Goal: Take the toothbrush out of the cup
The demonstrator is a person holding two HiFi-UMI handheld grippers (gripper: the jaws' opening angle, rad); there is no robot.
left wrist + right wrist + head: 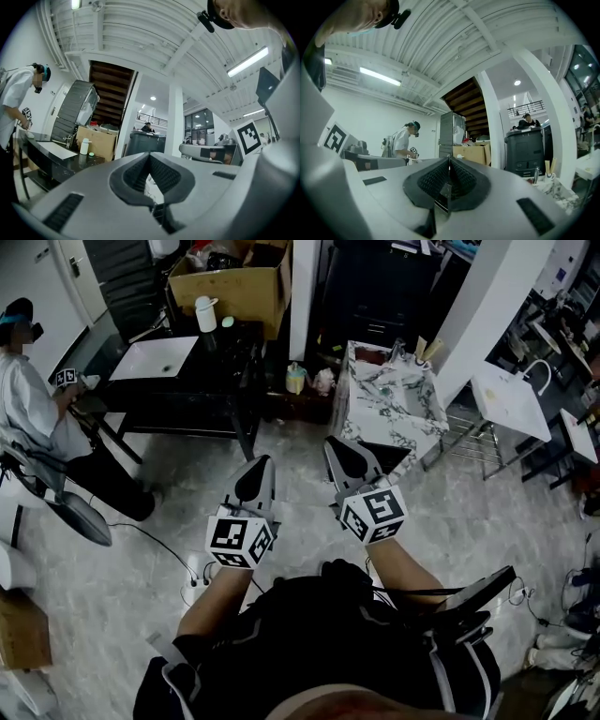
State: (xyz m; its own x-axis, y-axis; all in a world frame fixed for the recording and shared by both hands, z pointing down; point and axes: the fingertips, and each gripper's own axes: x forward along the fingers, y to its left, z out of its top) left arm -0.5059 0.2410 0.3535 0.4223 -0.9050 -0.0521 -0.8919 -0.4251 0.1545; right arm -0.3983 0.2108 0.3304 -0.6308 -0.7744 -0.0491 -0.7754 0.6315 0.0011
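Both tools sit in the lower middle of the head view, over bare floor. Left gripper [150, 157]: jaws pressed together, nothing between the pads. Right gripper [449, 162]: likewise clenched on nothing. Neither touches anything.

Target location: the cup [421, 356] stands at the upper right corner of the marble-patterned table [394, 404], upper centre of the head view, close beside the white pillar [469, 315]. It is well apart from both grippers. In the right gripper view it shows low at the right edge of the frame.

Risks, my estimate:
- Jaws are closed. Reaching in without opening them first would only knock a handle or shove the cup.
- Two pale sticks stand side by side in the cup. Coming in where they overlap, I could pinch both, or the wrong one.
- The cup looks small and light and sits near the table corner. A slanted pull might drag or tip it over the edge. A straight upward lift seems safer, with the left gripper free to steady it.

Appearance: the toothbrush [547, 167] is a slender, pale tan handle, upright with a slight lean, its upper part clear of the rim. Bristles are too small to make out. It is thin and smooth-looking, so I expect it may swivel between the pads
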